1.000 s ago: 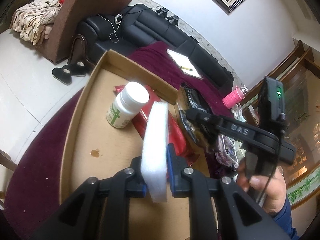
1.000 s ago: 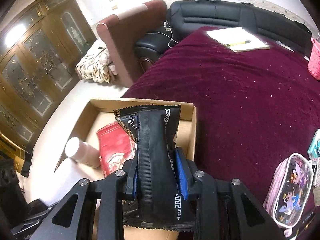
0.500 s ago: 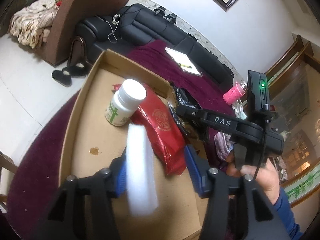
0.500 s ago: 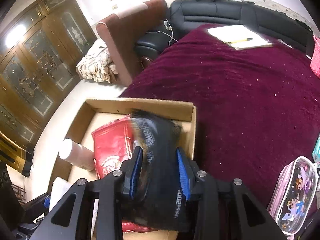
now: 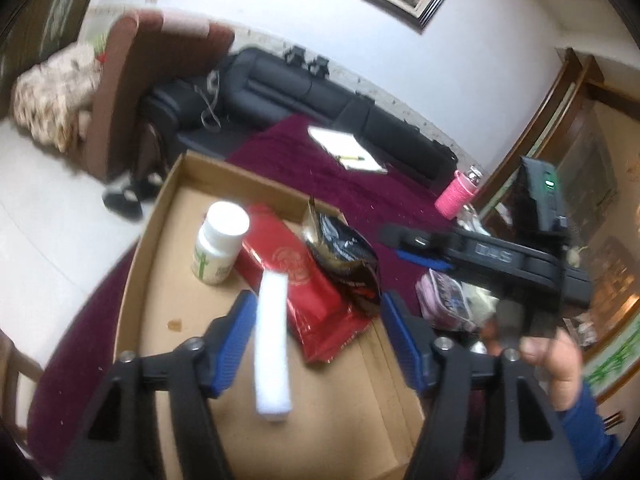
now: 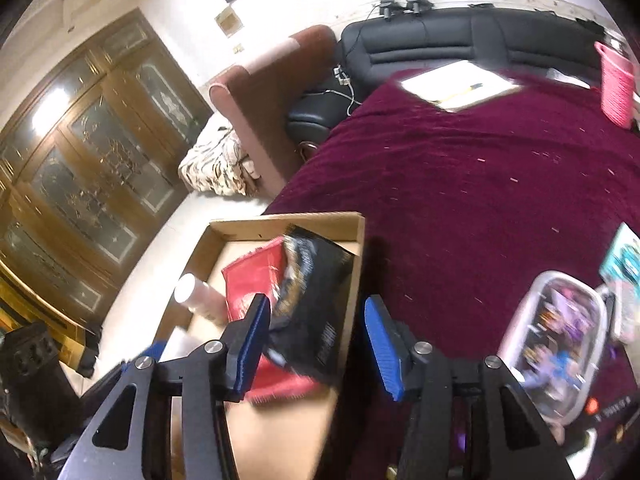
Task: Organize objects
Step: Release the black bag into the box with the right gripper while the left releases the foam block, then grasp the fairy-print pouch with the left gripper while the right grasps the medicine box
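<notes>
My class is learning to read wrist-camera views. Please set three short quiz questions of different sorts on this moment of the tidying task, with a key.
1. True or false: the white foam block is clamped in the left gripper.
2. Which packet lies partly on top of the other in the cardboard box: A) the black packet, B) the red packet?
3. Fill in: the white bottle stands ____ the box.

Key
1. False: its jaws have just been opening and stand apart from the block.
2. A
3. inside
</notes>
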Available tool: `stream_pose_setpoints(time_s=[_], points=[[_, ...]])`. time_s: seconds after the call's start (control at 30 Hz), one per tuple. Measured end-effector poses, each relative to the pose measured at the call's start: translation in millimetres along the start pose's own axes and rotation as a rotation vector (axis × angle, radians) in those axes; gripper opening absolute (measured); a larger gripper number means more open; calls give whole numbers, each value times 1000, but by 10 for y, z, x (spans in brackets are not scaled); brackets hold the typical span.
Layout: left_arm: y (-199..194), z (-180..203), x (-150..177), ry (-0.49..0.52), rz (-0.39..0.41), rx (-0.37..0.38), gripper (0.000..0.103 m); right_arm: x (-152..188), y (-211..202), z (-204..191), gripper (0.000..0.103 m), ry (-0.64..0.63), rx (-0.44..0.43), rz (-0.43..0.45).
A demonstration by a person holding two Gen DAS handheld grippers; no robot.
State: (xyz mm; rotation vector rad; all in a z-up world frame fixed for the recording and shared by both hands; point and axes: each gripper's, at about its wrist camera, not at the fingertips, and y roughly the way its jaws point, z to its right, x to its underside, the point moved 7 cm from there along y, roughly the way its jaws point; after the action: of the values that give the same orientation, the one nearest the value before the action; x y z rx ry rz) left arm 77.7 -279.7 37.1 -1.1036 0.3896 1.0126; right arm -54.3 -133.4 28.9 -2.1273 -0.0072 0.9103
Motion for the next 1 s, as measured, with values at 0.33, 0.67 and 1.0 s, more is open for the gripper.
stream_pose_setpoints(time_s=[0.33, 0.67, 1.0], points=[[253, 61, 239, 199, -85, -194, 70, 126, -1026, 923, 63, 122, 57, 131], [-176, 507, 24, 221, 13, -114, 76, 130, -1468, 1849, 69, 243, 176, 248], [563, 1575, 186, 266, -243, 105, 89, 257, -1530, 2374, 69, 337, 214, 278]])
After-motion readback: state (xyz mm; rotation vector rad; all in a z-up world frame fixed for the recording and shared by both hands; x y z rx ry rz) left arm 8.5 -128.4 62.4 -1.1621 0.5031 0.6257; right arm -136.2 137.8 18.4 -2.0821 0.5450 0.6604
